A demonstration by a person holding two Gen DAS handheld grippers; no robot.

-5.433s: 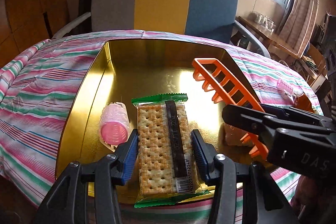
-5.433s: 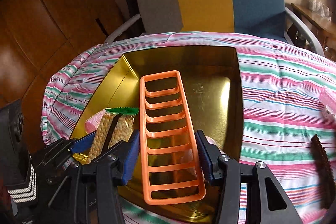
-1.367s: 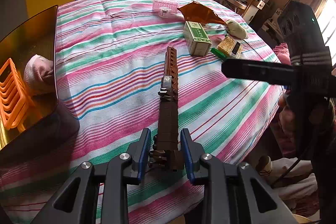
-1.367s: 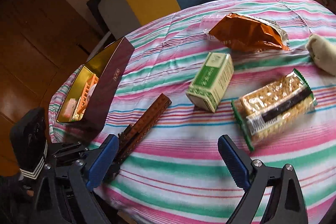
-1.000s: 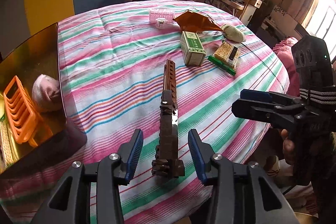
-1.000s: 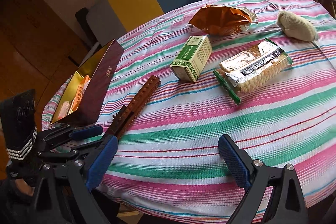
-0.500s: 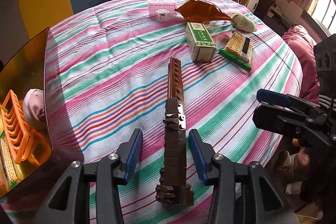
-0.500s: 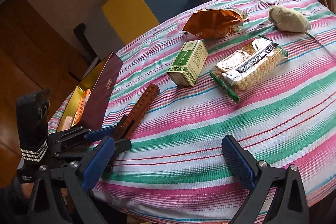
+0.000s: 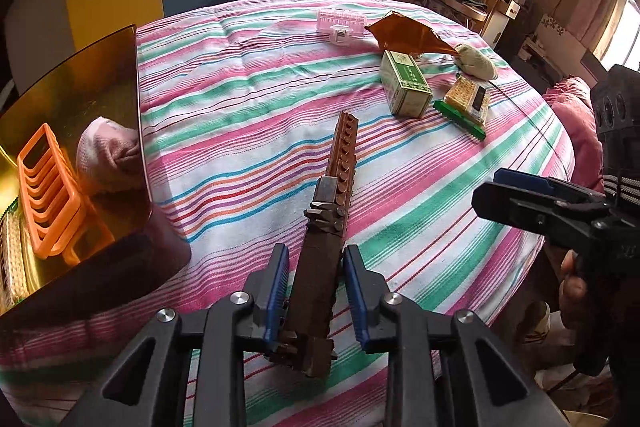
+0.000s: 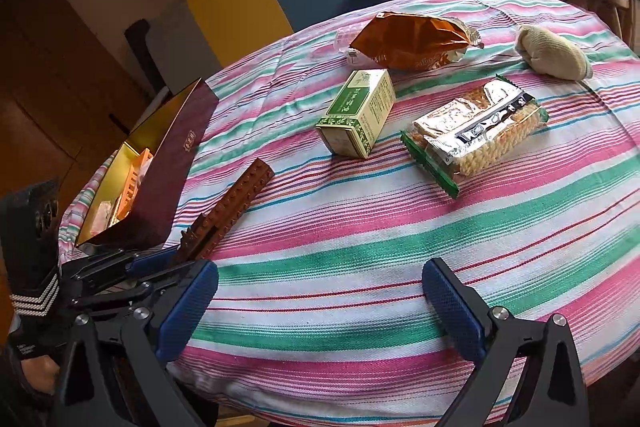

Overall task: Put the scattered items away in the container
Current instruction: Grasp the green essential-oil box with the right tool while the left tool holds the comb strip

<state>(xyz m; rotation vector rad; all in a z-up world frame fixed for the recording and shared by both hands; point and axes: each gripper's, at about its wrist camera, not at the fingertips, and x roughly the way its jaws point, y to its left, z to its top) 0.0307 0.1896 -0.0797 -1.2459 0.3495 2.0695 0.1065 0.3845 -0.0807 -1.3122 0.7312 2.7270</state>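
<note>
A long brown studded brick strip (image 9: 326, 227), built of plastic blocks with rows of round pegs and a grey metal-looking piece partway along, lies on the striped cloth of the round worktop (image 9: 248, 131). Its near end sits between the blue ribbed pads of the left gripper (image 9: 314, 291), whose jaws stand narrow on either side of it; whether the pads actually press the strip cannot be told.

The right gripper (image 10: 320, 307) hovers over the worktop's edge with jaws spread wide and nothing between them, its textured blue pads well apart.

At the left stands the container (image 9: 80, 67), a box with a mirror-gold lining and a dark maroon outer wall. Inside it show an orange plastic ladder-shaped rack (image 9: 52, 203), a soft pink bundle (image 9: 108, 159) and the edge of a cracker pack, cut off by the frame.

Farther across the cloth lie a green-and-cream cardboard box (image 10: 358, 113), a glossy clear-wrapped pack of crackers (image 10: 476, 131) with green serrated ends, a crumpled orange foil bag (image 10: 412, 41), a beige knitted bundle (image 10: 552, 53) and a small clear plastic case (image 9: 342, 23), half hidden behind the bag in the right view.
</note>
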